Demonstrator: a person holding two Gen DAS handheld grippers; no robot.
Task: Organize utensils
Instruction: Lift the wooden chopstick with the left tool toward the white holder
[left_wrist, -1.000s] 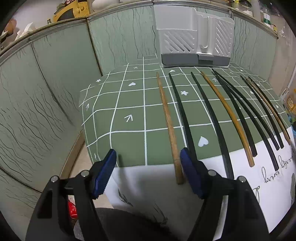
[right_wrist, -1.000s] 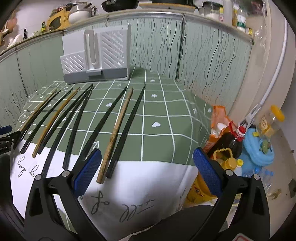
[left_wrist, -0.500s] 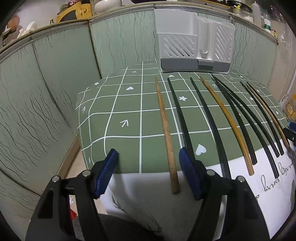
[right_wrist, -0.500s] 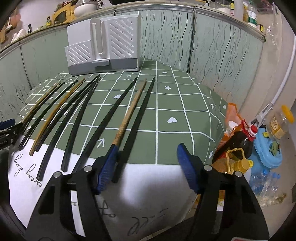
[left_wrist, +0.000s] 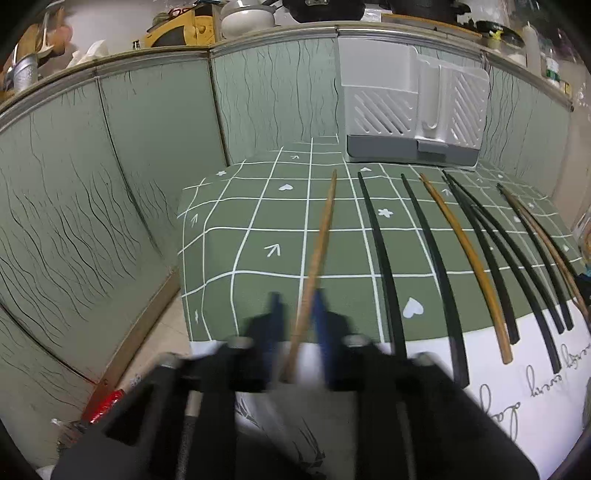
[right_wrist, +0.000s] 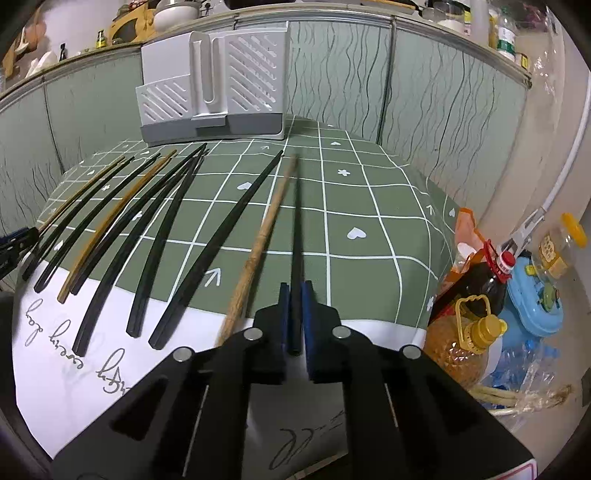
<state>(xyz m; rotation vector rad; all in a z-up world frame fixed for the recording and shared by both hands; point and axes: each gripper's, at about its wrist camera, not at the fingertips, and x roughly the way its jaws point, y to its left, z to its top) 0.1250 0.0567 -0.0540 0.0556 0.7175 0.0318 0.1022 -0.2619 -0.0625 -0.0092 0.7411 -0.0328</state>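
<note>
Several black and brown chopsticks lie side by side, pointing away from me, on a green checked tablecloth (left_wrist: 258, 258). In the left wrist view my left gripper (left_wrist: 298, 317), blurred, is shut on the near end of the leftmost brown wooden chopstick (left_wrist: 321, 236). In the right wrist view my right gripper (right_wrist: 295, 306) is shut on the near end of the rightmost black chopstick (right_wrist: 296, 229), with a wooden chopstick (right_wrist: 258, 251) just to its left. A white and grey utensil holder (left_wrist: 410, 122) (right_wrist: 214, 88) stands upright at the table's far edge.
Green panelled walls close in the table at the back and left. Beside the table's right edge, on the floor, stand oil bottles (right_wrist: 476, 325) and a blue container (right_wrist: 535, 306). White cloth with writing (right_wrist: 92, 354) hangs over the near edge.
Both grippers went from wide open to shut. The left closed on the brown wooden chopstick; the right came forward and closed on the black chopstick.
</note>
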